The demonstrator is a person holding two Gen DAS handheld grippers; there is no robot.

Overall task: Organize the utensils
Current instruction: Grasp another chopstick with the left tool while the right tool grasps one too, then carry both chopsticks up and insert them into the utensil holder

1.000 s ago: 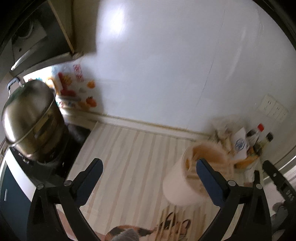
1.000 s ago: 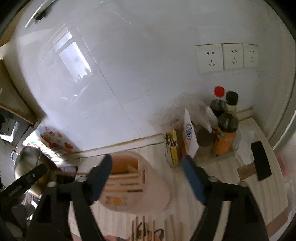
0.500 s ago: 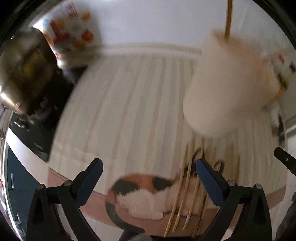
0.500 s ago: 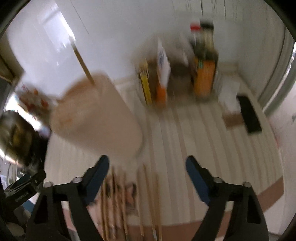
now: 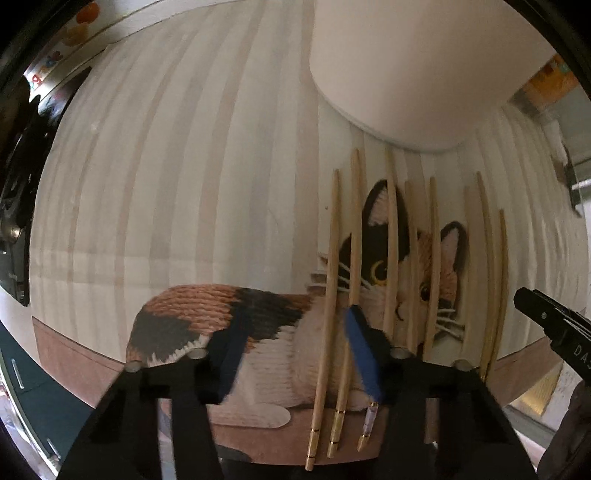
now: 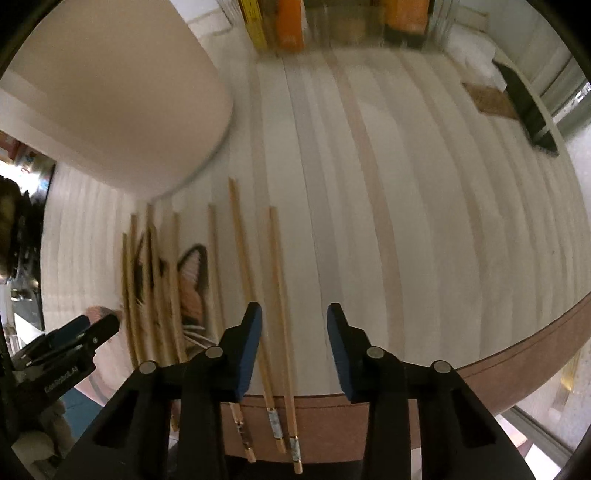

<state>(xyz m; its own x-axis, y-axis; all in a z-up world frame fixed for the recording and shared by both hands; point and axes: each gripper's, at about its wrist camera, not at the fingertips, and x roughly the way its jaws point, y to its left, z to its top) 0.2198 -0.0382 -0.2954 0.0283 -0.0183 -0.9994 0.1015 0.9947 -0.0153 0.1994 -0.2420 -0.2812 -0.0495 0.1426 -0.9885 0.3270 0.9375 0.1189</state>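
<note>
Left wrist view: the left gripper (image 5: 295, 354) hangs low over the mat (image 5: 184, 184) on the desk, jaws parted and holding nothing; its blue pads are motion-blurred, so how wide they stand is hard to judge. Chopsticks (image 5: 391, 251) lie side by side across the printed cat (image 5: 229, 325), thin ends toward the pale holder (image 5: 406, 74) that stands just beyond them; two of the leftmost sticks run between the pads, and a third passes under the right pad. The right gripper's tip shows at the right edge.

Right wrist view: the right gripper (image 6: 293, 350) is likewise released and empty, low over the near rim of the mat (image 6: 406, 184); two chopsticks (image 6: 275, 295) run up between its pads and a third lies under the left pad, with the rest of the row off to the left, blurred. The holder (image 6: 129, 92) stands at upper left, touching none of them; bottles (image 6: 291, 22) and a dark phone (image 6: 524, 107) sit at the far side.

Judging by this, the step is picking sticks for the holder; to do it well, centre each gripper on one matched pair, come down square to the mat near the thick banded ends, and close only when no third stick lies within the jaws; otherwise a stick may pivot or roll off the near edge.
</note>
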